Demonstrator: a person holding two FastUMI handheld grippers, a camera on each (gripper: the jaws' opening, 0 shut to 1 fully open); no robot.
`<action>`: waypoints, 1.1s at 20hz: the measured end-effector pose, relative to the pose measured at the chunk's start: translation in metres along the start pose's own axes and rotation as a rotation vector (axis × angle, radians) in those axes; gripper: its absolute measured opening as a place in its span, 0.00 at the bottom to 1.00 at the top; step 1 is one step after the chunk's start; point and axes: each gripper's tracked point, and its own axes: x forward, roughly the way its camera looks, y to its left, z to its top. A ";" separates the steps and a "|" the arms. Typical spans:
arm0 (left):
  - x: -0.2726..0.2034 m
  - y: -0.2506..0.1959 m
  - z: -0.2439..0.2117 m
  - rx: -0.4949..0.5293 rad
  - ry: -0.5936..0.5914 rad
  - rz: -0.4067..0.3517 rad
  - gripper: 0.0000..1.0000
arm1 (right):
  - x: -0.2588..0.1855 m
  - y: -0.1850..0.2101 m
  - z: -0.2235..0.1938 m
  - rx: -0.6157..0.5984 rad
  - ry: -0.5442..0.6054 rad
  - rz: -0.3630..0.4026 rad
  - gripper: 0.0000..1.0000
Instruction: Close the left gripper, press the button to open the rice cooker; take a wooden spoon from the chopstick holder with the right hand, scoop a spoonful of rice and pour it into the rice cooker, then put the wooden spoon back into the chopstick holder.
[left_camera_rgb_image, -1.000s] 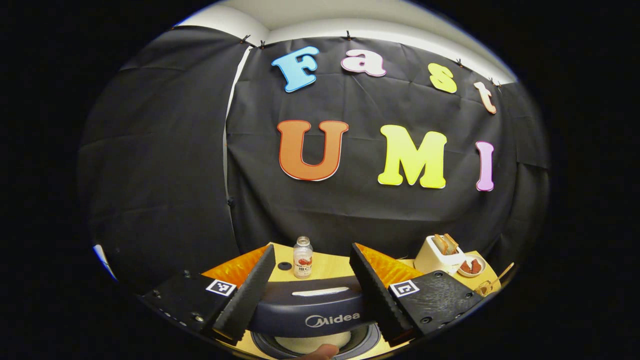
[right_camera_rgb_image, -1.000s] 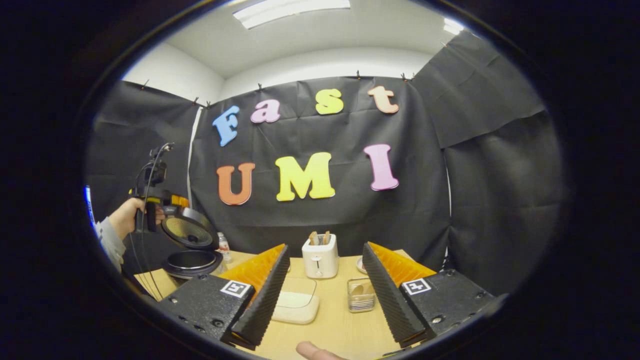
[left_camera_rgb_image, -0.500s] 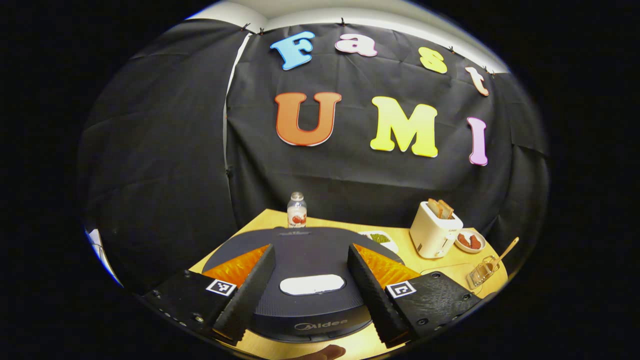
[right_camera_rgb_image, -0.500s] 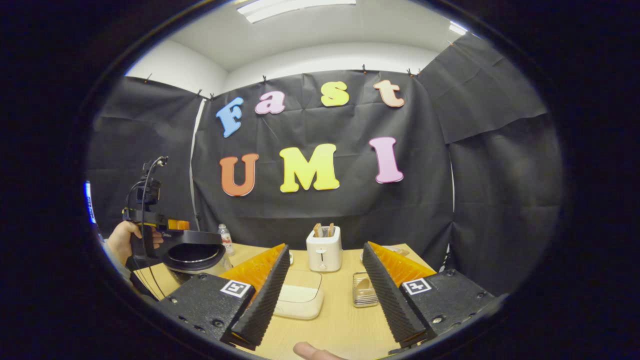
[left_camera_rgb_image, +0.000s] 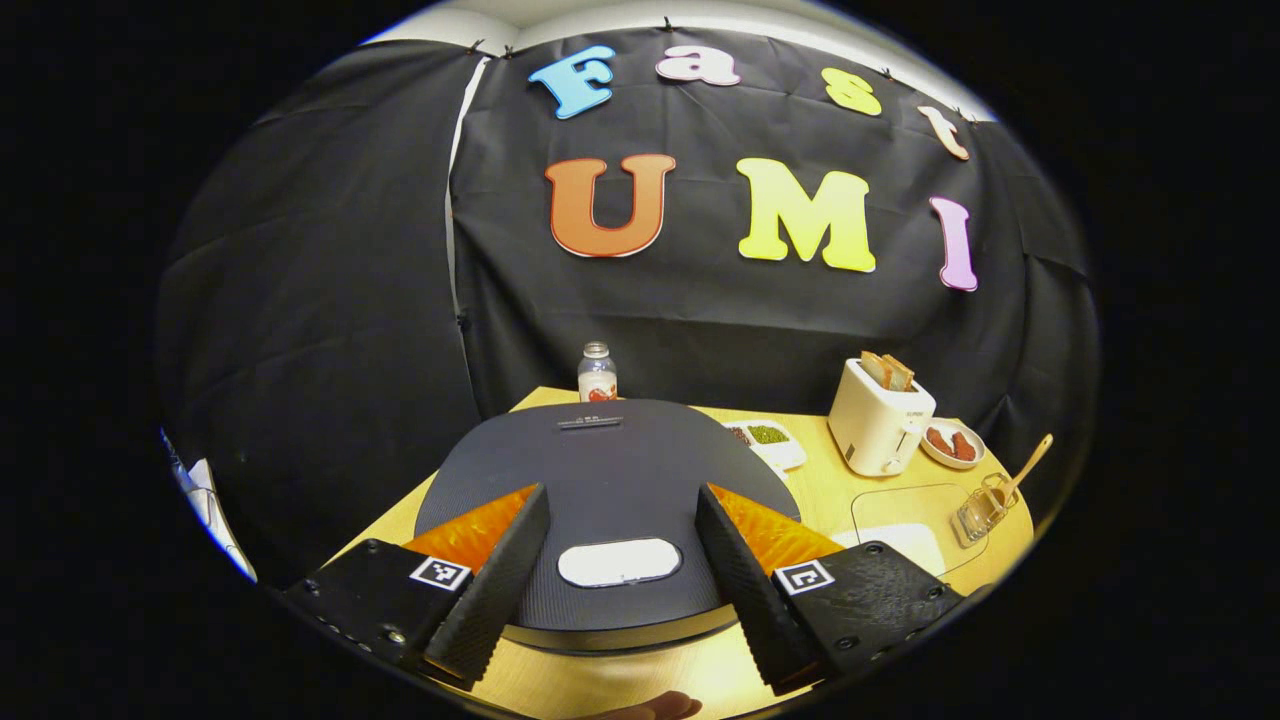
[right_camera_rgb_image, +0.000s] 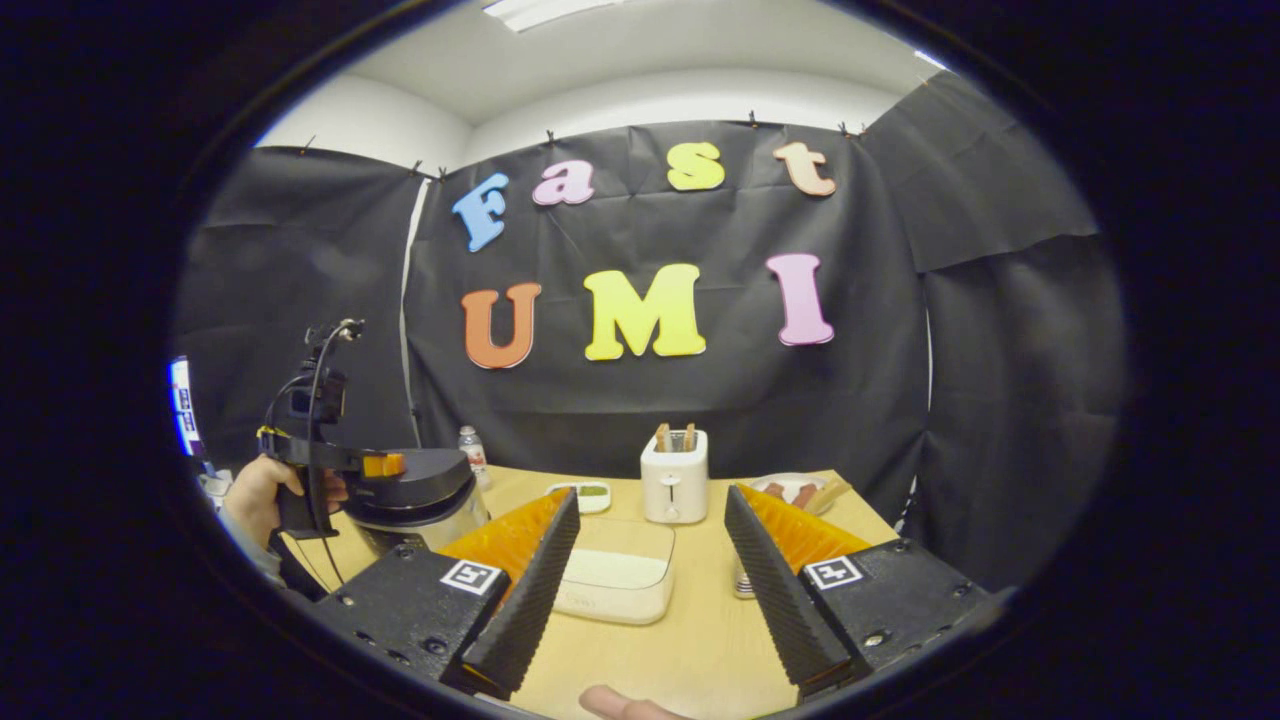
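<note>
The left gripper (left_camera_rgb_image: 620, 575) is hovering, jaws wide, over the shut cooker (left_camera_rgb_image: 610, 490) lid's near edge, while the right gripper (right_camera_rgb_image: 650, 590), jaws wide, is facing open table (right_camera_rgb_image: 690, 640) with the holder (left_camera_rgb_image: 985, 500) at the cooker's 3 o'clock.

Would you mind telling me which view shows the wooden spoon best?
The left gripper view: the wooden spoon leans out of the chopstick holder, its handle in plain sight. In the right gripper view, the right tool's finger covers most of that holder.
</note>
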 end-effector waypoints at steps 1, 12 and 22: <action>-0.002 -0.001 -0.003 -0.001 0.020 0.000 0.95 | -0.001 0.000 0.002 0.001 -0.002 -0.005 0.95; -0.035 -0.007 -0.023 0.012 -0.039 0.033 0.96 | -0.015 0.020 0.012 -0.034 -0.035 0.013 0.95; -0.035 -0.008 -0.028 0.000 -0.148 0.064 0.96 | -0.013 0.031 0.004 -0.067 -0.008 0.026 0.95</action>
